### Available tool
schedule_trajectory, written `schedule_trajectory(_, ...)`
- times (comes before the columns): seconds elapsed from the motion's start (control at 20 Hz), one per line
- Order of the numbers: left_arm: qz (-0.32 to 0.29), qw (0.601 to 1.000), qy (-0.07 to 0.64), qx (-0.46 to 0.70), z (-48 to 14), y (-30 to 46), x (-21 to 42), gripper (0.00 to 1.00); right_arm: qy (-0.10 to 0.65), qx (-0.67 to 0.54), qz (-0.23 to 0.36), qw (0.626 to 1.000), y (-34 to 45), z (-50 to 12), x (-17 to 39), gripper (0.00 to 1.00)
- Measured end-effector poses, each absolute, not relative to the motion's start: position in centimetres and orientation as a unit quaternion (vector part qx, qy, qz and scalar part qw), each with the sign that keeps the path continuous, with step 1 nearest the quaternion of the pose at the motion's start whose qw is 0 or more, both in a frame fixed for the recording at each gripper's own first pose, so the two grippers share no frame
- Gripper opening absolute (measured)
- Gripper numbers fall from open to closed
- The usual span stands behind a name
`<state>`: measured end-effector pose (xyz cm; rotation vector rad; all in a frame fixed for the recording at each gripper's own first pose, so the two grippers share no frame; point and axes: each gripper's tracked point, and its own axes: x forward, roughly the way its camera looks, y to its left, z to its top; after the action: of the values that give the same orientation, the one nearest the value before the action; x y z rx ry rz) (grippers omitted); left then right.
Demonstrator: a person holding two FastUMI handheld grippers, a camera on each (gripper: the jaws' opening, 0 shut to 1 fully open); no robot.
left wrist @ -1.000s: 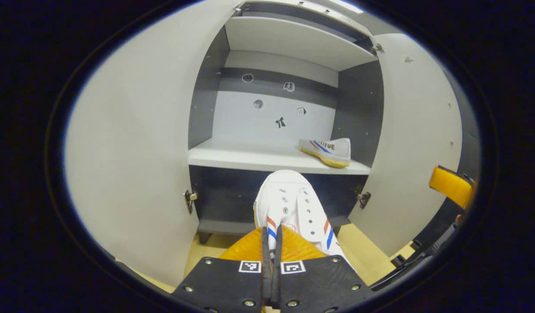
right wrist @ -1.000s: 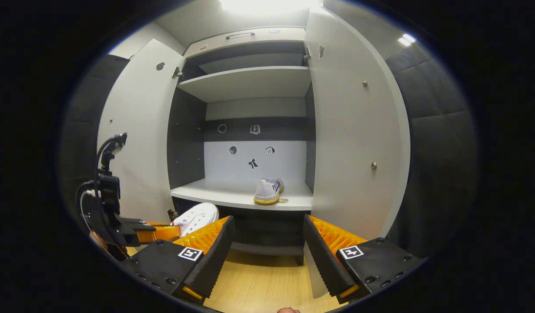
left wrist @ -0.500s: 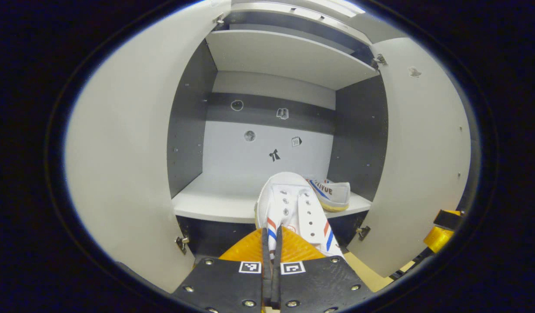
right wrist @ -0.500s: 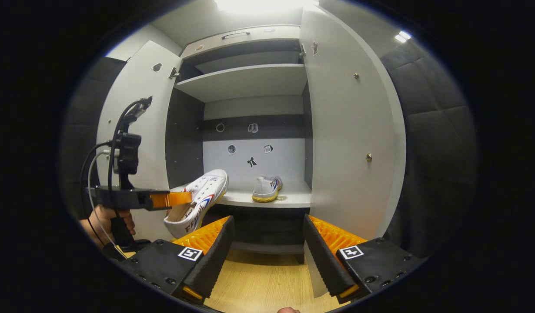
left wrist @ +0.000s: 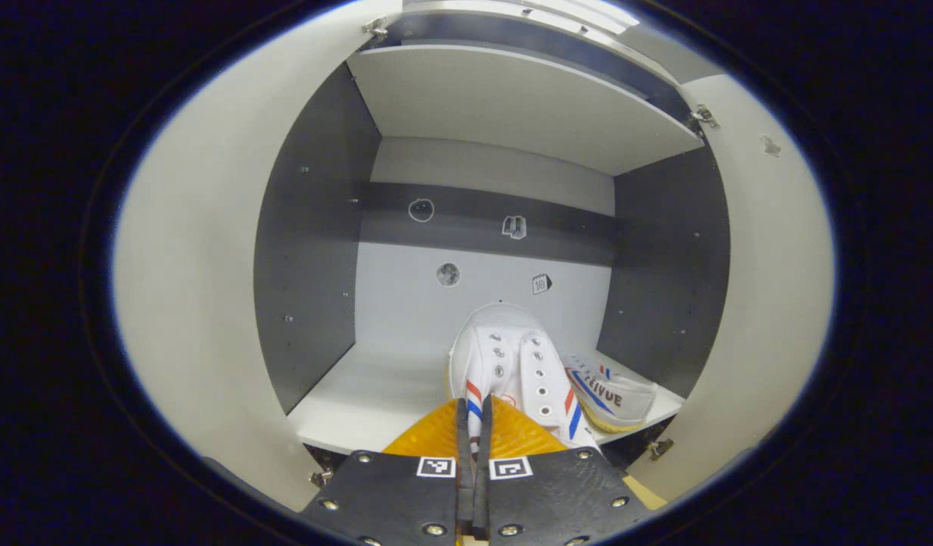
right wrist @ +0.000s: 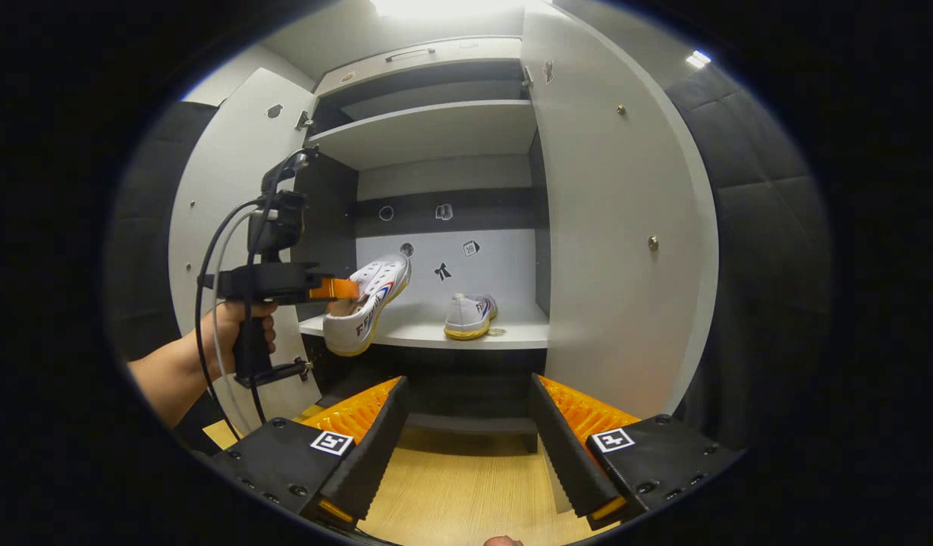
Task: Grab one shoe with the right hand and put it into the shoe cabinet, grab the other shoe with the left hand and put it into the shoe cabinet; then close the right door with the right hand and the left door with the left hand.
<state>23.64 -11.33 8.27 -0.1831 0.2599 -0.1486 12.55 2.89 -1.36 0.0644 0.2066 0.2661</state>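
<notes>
Left gripper (left wrist: pixel 474 413) clamped on white shoe (left wrist: pixel 512 364), seemingly above shelf (right wrist: pixel 425 331), right gripper (right wrist: pixel 466 447) spread wide, empty

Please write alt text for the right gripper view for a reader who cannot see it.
The left gripper, in a person's hand, holds a white shoe in front of an open cabinet whose shelf already bears another shoe. The right gripper hangs open below.
</notes>
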Motion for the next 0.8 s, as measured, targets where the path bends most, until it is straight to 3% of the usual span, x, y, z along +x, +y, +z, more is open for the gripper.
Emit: schedule_trajectory(0.8,-0.042,0.978,0.177,-0.103,3.8,-11.1,33.6,0.01,0.137,0.035,0.154,0.978,4.3,-4.3,13.6,0.98)
